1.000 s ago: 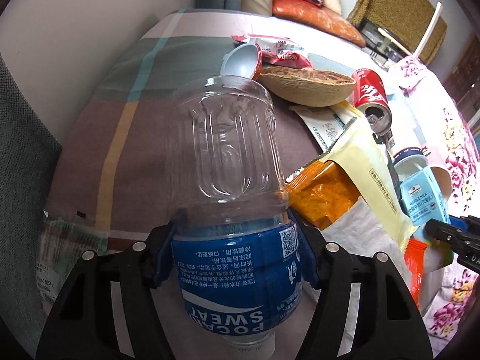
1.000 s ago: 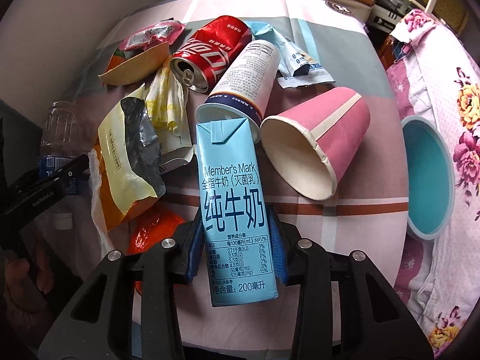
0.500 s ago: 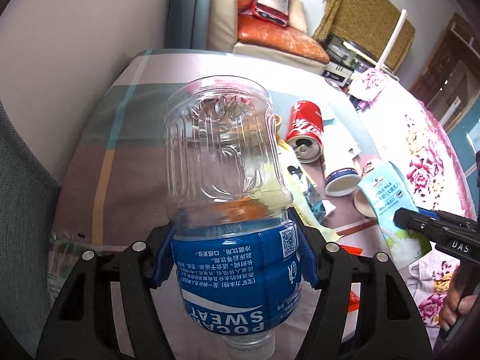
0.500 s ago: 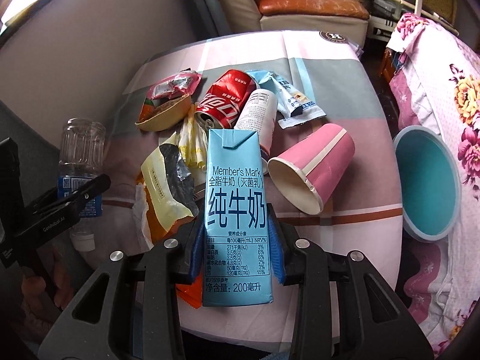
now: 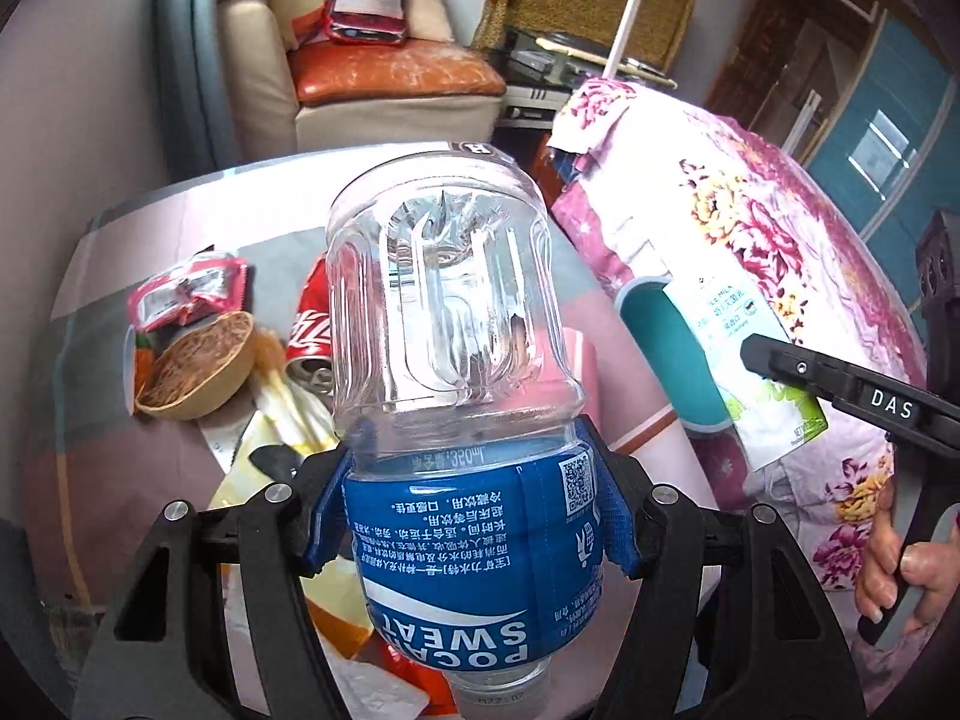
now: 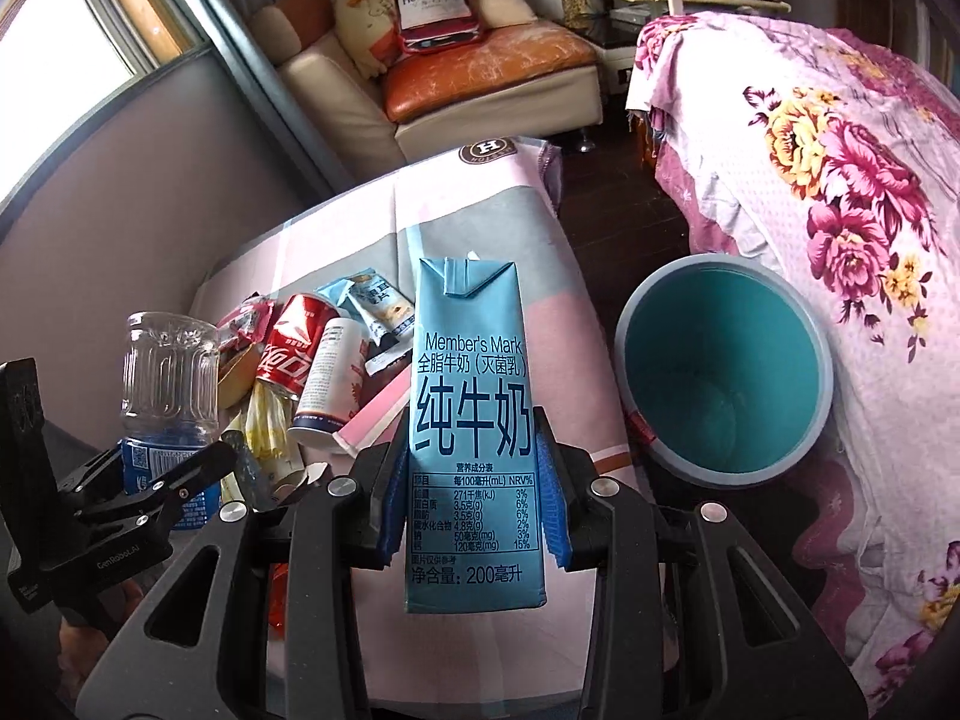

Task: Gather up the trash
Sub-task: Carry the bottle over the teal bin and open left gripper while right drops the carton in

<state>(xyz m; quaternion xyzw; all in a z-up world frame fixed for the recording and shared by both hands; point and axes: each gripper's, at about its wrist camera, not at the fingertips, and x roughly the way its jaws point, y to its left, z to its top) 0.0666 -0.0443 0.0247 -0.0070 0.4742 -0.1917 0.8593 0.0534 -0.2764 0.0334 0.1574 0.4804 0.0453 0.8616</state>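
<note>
Two items in hand: a clear plastic bottle with a blue Pocari Sweat label (image 5: pixel 444 360) and a light-blue milk carton with dark lettering (image 6: pixel 474 420).
Left gripper (image 5: pixel 474 504): blue pads clamped on the bottle's label band, bottle base pointing away from the camera, cap end near the lens.
Right gripper (image 6: pixel 474 492): pads pressed on both sides of the carton, gable top pointing far.
Where the trash is: both items are held in the air above the striped cloth-covered table (image 6: pixel 480 222), no longer low over the litter pile as a second ago.
What changed: the table has shrunk and dropped in both views, and sofa, floor and the round teal bin with a grey rim (image 6: pixel 726 378) have come into sight; both hands have lifted and swung right.
Meaning for the task: pick-up looks done for these two; I judge the carry to the bin is under way, drop not yet made.
Still on the table: a red cola can (image 6: pixel 294 348), a white cylindrical cup (image 6: pixel 330 390), a brown bowl-shaped shell (image 5: pixel 192 366), and wrappers at the left.
Right view only: the bin's open, seemingly empty mouth, right of the table beside the floral bedspread (image 6: pixel 840 180).
Left view only: the hand (image 5: pixel 906 552) on the right gripper's handle; here the carton partly hides the bin.
</note>
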